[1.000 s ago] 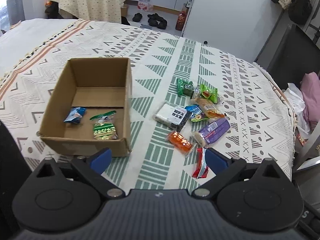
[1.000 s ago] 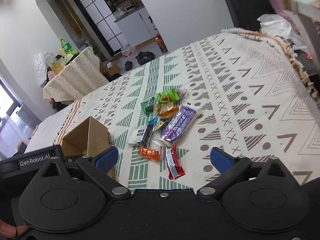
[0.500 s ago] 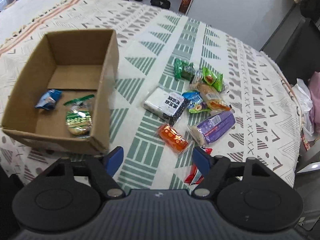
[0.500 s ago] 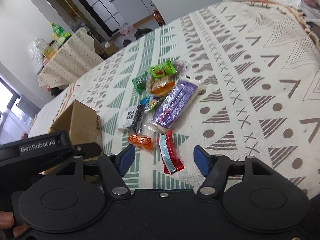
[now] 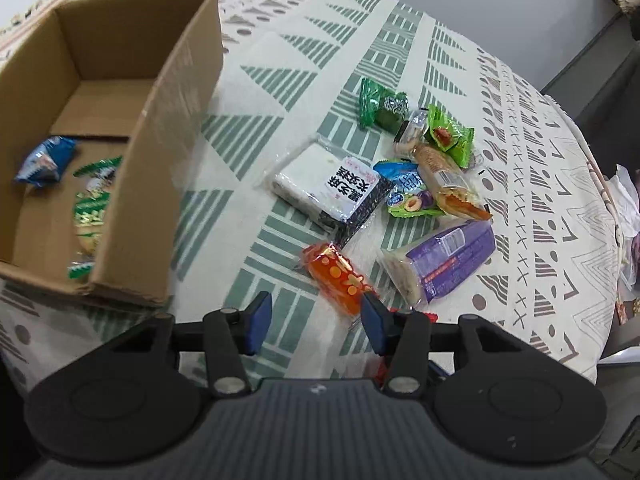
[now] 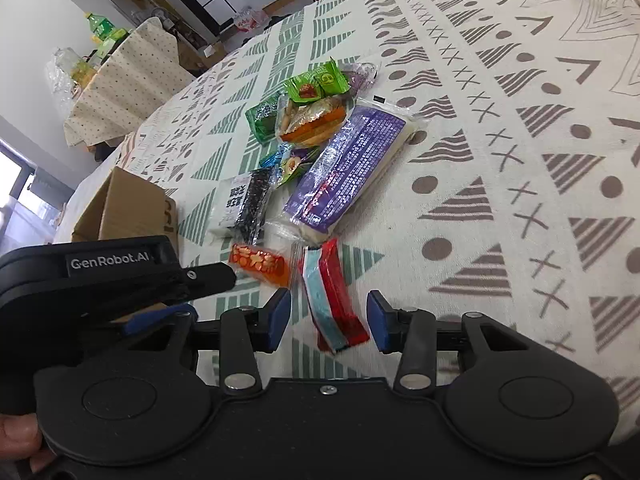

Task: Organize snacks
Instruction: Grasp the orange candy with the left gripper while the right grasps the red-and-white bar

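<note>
A cardboard box [image 5: 168, 128] on the patterned tablecloth holds a blue packet [image 5: 44, 160] and a green packet [image 5: 92, 208]. To its right lies a pile of snacks: an orange packet [image 5: 336, 276], a black-and-white packet [image 5: 332, 188], a purple packet [image 5: 448, 260] and green ones [image 5: 384, 108]. My left gripper [image 5: 312, 320] is open, its jaws just short of the orange packet. My right gripper [image 6: 328, 320] is open with its jaws on either side of a red-and-blue packet [image 6: 332, 300], not touching it.
The left gripper's body [image 6: 100, 276] shows at the right wrist view's left, close beside the right gripper. The box [image 6: 124, 208] is behind it. The table edge [image 5: 600, 320] runs down the right. A second covered table [image 6: 124, 80] stands far back.
Both grippers have moved forward and down toward the snack pile and narrowed their jaws. The right gripper's jaws now flank the red-and-blue packet.
</note>
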The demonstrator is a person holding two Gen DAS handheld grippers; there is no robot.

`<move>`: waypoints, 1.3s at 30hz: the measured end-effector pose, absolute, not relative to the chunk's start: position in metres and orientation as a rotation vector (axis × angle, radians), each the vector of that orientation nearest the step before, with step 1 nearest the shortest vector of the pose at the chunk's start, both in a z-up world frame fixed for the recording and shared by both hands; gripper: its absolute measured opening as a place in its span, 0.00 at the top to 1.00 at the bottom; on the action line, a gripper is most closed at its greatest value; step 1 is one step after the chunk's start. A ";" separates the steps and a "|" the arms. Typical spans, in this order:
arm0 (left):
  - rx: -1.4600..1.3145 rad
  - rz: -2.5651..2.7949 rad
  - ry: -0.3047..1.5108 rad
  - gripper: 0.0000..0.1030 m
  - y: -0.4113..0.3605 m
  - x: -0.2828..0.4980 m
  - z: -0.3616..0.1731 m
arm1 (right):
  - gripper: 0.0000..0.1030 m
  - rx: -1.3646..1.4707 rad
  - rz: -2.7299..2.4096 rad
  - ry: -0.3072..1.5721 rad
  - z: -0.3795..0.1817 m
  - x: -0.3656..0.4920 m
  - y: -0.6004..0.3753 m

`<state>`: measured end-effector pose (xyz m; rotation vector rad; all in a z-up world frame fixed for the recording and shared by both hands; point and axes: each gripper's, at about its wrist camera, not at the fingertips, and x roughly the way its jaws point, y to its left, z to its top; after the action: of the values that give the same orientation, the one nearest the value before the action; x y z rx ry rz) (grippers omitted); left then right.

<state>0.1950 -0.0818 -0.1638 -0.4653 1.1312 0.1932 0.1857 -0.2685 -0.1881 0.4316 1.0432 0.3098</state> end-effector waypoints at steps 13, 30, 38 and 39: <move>-0.533 0.191 1.142 0.53 -0.092 0.222 -0.184 | 0.77 0.458 0.277 1.049 -0.201 0.194 -0.272; -0.505 0.185 1.143 0.76 -0.086 0.215 -0.183 | 0.78 0.350 0.278 1.057 -0.199 0.194 -0.260; -0.460 0.099 1.061 0.76 -0.083 0.198 -0.149 | 0.79 0.367 0.237 1.050 -0.185 0.183 -0.267; -0.460 0.092 1.052 0.76 -0.081 0.196 -0.145 | 0.79 0.370 0.233 1.047 -0.183 0.181 -0.268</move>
<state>0.1958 -0.0812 -0.1450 -0.4596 1.0522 0.0921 0.1806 -0.2683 -0.1827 0.3703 1.0465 0.2331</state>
